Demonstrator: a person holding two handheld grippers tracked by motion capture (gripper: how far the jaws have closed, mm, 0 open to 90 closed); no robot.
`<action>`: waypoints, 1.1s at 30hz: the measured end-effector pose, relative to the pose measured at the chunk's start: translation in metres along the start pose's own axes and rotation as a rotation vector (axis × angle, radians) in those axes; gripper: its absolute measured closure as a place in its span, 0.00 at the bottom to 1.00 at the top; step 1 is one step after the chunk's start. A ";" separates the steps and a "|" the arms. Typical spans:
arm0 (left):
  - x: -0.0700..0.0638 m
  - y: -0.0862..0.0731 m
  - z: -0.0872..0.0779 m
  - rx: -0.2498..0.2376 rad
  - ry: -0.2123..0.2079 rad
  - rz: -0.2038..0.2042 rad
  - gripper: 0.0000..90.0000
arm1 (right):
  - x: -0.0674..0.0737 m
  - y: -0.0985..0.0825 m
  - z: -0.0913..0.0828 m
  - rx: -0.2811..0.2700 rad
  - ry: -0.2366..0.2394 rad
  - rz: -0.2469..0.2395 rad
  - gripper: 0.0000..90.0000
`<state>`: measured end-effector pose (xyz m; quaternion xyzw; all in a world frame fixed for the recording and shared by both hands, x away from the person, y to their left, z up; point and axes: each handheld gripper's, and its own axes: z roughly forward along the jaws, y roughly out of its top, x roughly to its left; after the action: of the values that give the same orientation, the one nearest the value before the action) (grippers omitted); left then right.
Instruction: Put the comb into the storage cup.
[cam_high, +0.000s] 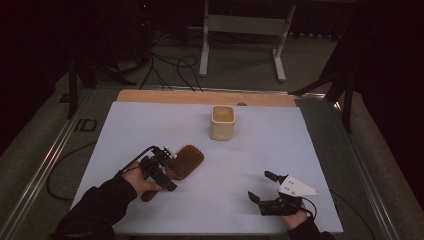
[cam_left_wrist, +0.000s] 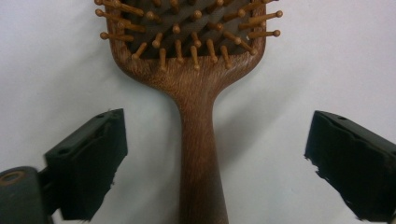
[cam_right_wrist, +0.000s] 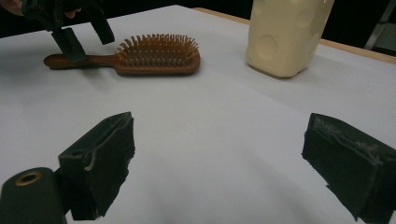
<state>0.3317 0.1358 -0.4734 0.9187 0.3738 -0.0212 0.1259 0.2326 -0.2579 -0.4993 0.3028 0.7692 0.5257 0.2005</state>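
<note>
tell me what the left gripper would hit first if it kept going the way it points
Most likely the wooden hairbrush: its handle lies between the open jaws of the left gripper, apart from both, with the bristled head straight ahead. How near the handle is cannot be judged.

We see the hairbrush (cam_left_wrist: 198, 93) flat on the white table (cam_left_wrist: 327, 56) — bristles up, handle running between our left gripper (cam_left_wrist: 215, 163) jaws — both jaws clear of it.
</note>
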 end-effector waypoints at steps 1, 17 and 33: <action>0.001 0.001 0.000 0.002 0.000 0.001 0.14 | 0.000 0.000 0.000 0.000 -0.001 0.000 0.10; 0.005 0.004 0.004 0.038 0.003 -0.002 0.43 | 0.000 0.000 0.000 -0.003 0.002 0.005 0.10; 0.003 0.007 0.010 0.055 0.028 0.022 0.62 | 0.000 0.000 -0.001 -0.005 0.003 0.005 0.10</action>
<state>0.3390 0.1301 -0.4823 0.9260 0.3648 -0.0174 0.0956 0.2324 -0.2584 -0.4989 0.3035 0.7674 0.5287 0.1986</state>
